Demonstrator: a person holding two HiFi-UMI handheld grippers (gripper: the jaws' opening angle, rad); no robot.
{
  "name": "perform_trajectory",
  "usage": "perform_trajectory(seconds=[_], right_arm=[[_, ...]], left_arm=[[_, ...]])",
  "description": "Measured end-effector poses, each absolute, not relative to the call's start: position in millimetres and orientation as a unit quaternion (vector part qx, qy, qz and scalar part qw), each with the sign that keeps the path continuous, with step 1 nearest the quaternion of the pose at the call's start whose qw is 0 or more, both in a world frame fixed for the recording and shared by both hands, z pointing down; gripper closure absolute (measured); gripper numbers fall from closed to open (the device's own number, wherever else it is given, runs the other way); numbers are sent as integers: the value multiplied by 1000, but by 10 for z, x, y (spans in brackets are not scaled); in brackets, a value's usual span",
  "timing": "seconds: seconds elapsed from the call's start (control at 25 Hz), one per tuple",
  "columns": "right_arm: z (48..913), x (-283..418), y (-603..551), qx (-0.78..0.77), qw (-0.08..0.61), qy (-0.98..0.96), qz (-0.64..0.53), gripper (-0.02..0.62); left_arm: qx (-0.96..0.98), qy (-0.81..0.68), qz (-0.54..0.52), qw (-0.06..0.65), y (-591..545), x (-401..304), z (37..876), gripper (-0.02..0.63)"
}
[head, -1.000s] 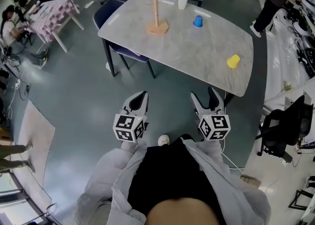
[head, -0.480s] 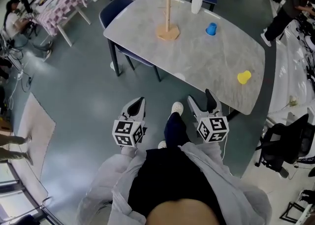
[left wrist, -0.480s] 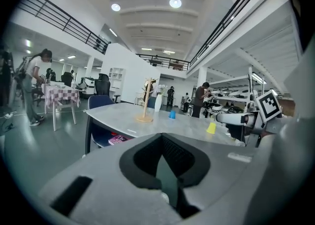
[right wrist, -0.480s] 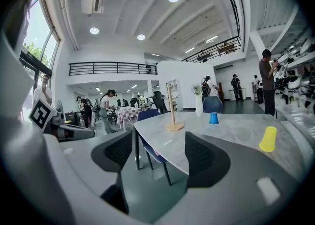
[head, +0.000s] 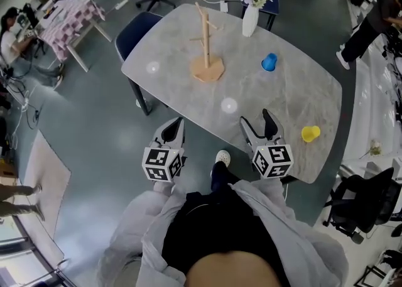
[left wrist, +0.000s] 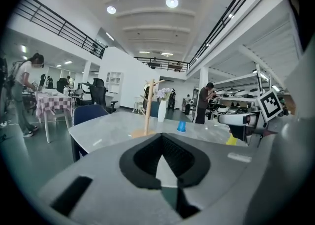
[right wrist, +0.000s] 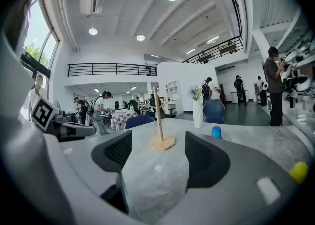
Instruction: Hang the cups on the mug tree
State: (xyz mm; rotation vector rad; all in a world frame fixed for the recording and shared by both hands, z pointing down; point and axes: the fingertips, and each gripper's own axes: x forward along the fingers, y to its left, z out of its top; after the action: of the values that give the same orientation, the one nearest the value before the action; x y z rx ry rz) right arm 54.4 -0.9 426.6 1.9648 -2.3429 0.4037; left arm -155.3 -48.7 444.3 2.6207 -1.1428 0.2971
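At the near edge of the grey table, the person holds both grippers low and level, short of either cup. The left gripper sits just off the table edge with its jaws pressed together and nothing between them. This reads as a carry position, not a pick position. The right gripper is over the table's near margin with its jaws spread and empty, which suits it as the picking tool.

The yellow cup rests near the table's right edge, to the right of the right gripper, and is the closest target. The blue cup stands farther in, near the vase and well apart from both grippers. The mug tree stands upright on its flat base toward the far side, with all pegs bare.

No cup is hung, so the task appears to be at the approach stage. The next move probably calls for turning the right gripper toward the yellow cup and closing on its wall or handle.
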Motion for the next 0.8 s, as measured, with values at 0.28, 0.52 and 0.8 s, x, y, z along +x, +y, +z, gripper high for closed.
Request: perform_trajectory(seconds=[0.28,0.52,0.8], right_arm=[[4270,957,-617,636,20,-760,134,264],[4373,1217,-828,645,5,-751,145,264],[4500,1763,-594,704,14,-696,142,264]], left_arm=[[907,-385,109,130,-1104,-1061,4417,606],[916,-359,128,123,-1385,-713,4492,606],[942,-275,141,128,-1468,58,4616,606]])
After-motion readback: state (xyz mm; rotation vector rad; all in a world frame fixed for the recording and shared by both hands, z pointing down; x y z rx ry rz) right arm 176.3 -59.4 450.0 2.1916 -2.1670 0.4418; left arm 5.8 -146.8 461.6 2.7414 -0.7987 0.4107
